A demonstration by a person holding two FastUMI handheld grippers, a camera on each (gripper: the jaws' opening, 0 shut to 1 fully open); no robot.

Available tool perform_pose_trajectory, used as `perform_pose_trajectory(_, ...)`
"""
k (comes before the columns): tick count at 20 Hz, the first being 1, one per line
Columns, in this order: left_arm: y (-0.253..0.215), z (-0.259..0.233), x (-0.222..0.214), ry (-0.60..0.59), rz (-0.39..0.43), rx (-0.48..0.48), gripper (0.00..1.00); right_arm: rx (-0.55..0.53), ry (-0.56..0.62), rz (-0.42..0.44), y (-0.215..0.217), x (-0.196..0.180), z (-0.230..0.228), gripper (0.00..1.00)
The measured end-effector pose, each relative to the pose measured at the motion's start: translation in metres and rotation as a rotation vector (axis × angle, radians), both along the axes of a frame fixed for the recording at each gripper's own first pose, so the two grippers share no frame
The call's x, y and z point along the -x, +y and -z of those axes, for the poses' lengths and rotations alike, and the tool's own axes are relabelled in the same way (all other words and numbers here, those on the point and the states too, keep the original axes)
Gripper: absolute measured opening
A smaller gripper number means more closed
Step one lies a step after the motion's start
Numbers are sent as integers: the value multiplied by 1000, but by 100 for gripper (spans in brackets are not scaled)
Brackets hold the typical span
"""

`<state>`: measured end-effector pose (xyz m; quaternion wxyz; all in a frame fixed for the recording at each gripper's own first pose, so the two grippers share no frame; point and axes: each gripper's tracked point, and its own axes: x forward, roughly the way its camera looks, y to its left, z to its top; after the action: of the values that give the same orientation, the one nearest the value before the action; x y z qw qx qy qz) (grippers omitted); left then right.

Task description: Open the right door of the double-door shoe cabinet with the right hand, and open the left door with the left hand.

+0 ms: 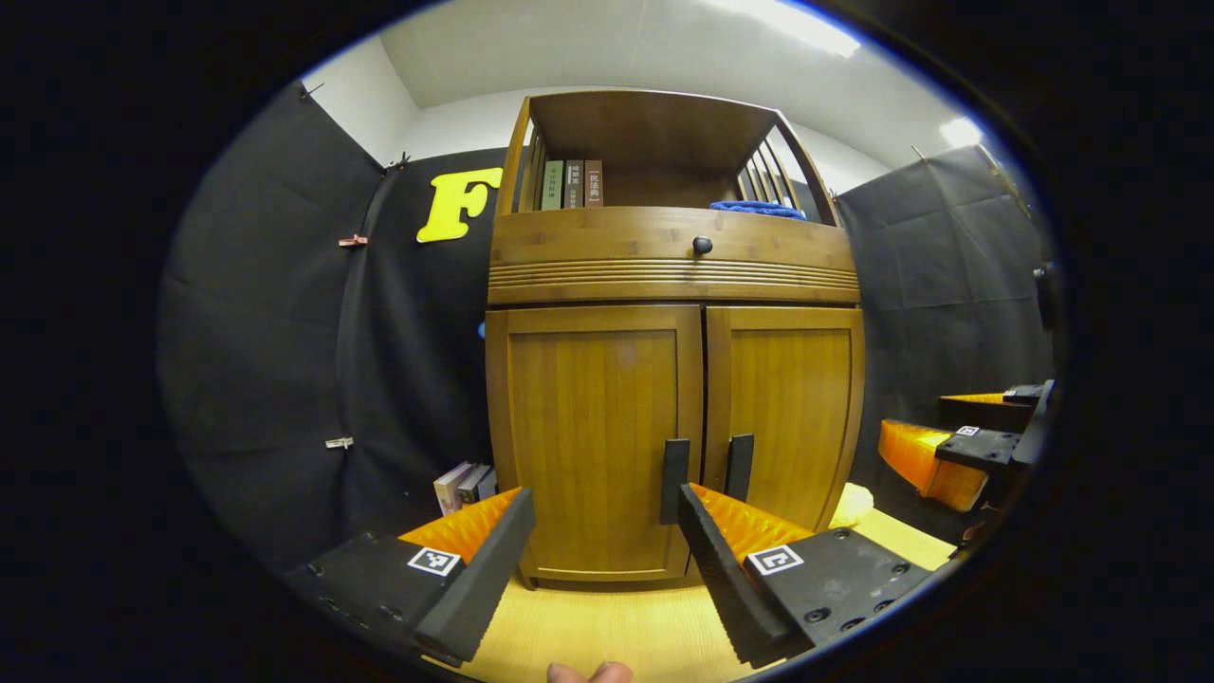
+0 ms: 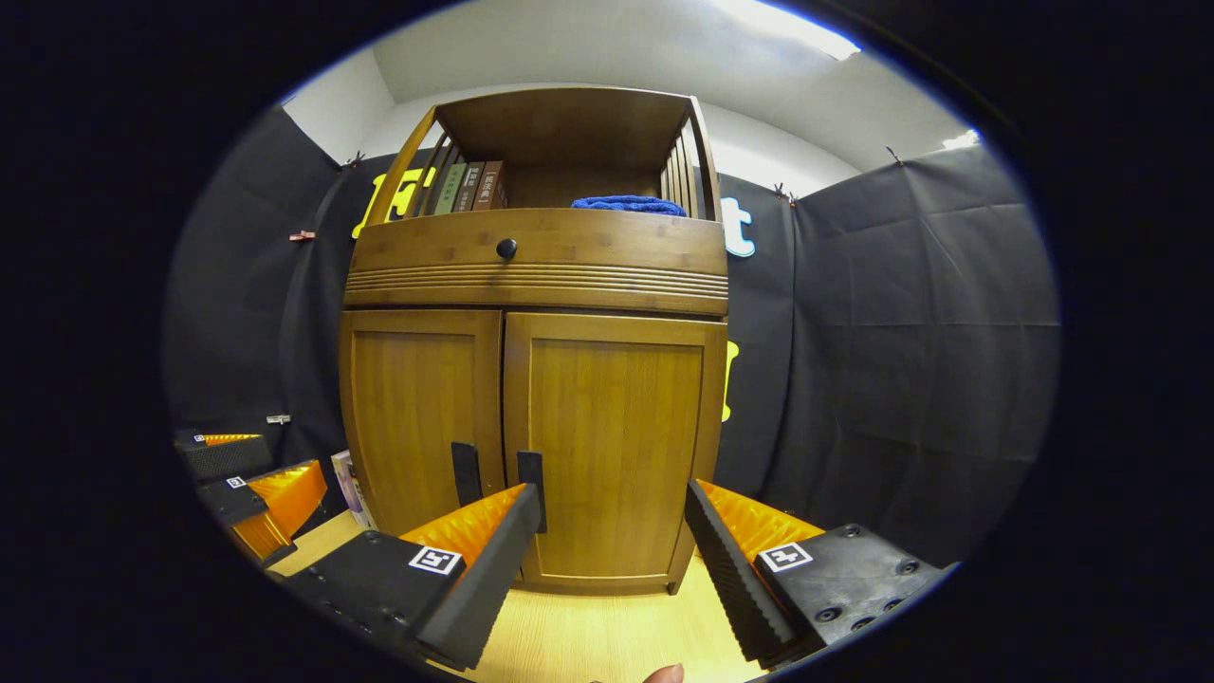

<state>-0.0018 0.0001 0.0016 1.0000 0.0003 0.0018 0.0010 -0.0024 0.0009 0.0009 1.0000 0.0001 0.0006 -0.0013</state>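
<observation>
The wooden shoe cabinet [image 1: 673, 275] stands before me with both doors closed. Its left door [image 1: 593, 427] and right door [image 1: 787, 408] meet in the middle, each with a dark vertical handle [image 1: 674, 479] [image 1: 740, 465]. My left gripper [image 1: 602, 512] is open, a short way in front of the left door's lower half, touching nothing. In the right gripper view my right gripper [image 2: 612, 507] is open before the right door [image 2: 612, 427], its left finger close to the right handle [image 2: 532, 489]. The left door [image 2: 417, 408] and left handle [image 2: 465, 472] lie beside it.
A drawer with a dark knob [image 1: 702, 245] sits above the doors. The open shelf holds books [image 1: 572, 183] and a blue cloth [image 1: 759, 209]. More books [image 1: 465, 486] stand on the floor left of the cabinet. The wooden floor [image 1: 607, 631] runs beneath.
</observation>
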Motion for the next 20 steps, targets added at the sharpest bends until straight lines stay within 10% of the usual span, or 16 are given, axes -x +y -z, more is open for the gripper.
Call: perform_pose_trajectory(20,6,1,-10,0,-2,-17,94,-23,22,-60,34,-54,18,96)
